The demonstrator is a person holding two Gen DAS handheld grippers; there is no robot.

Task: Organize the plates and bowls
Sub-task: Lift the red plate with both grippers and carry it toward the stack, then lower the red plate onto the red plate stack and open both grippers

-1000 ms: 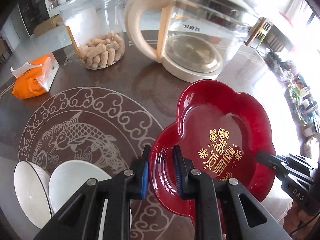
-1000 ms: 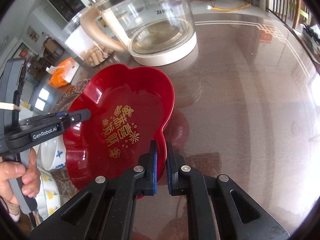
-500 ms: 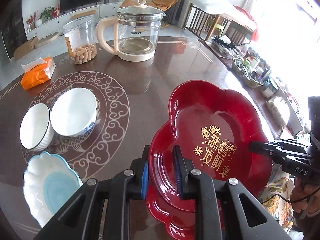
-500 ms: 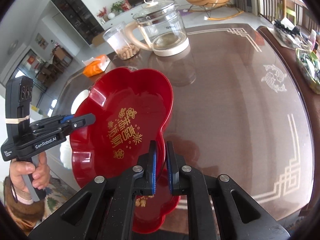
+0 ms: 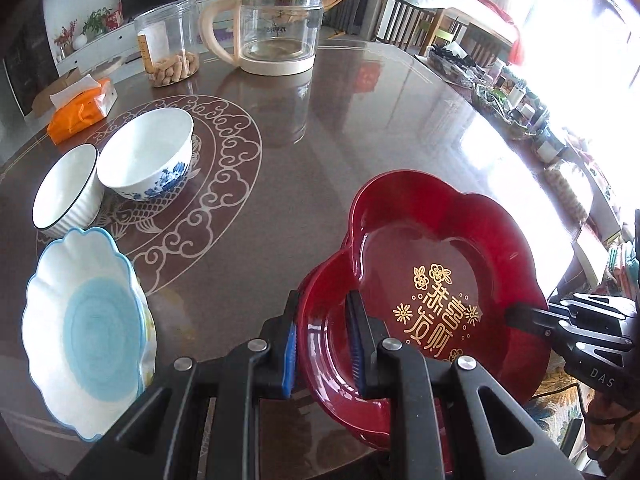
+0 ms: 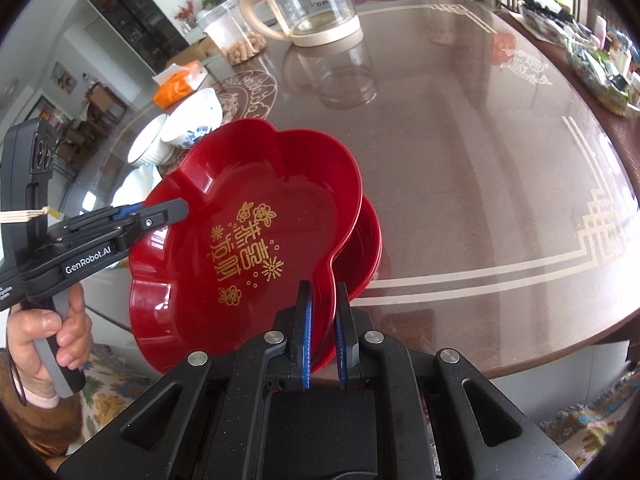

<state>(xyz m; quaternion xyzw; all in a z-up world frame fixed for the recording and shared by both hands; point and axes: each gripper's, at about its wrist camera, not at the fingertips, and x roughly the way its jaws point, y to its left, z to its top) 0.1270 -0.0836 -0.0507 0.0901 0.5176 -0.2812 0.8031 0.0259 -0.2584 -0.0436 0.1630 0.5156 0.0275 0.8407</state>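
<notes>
A red flower-shaped plate with gold characters (image 5: pixel 440 280) (image 6: pixel 256 232) sits on a second red plate (image 6: pixel 366 252) at the table's near edge. My left gripper (image 5: pixel 322 344) straddles the top plate's left rim, jaws slightly apart around it. My right gripper (image 6: pixel 323 332) straddles the opposite rim, jaws also slightly apart. A blue-and-white scalloped plate (image 5: pixel 86 328), a ribbed white bowl (image 5: pixel 66 192) and a blue-flowered white bowl (image 5: pixel 146 156) stand to the left.
A glass kettle (image 5: pixel 276 28), a snack jar (image 5: pixel 170 44) and an orange tissue pack (image 5: pixel 82 106) stand at the far side of the round brown table (image 5: pixel 340 128). Clutter lies on a side table at the right (image 5: pixel 516 96).
Both grippers carried the red plate back from beside the kettle to the near edge and lowered it onto the second red plate. Both jaws have widened slightly.
</notes>
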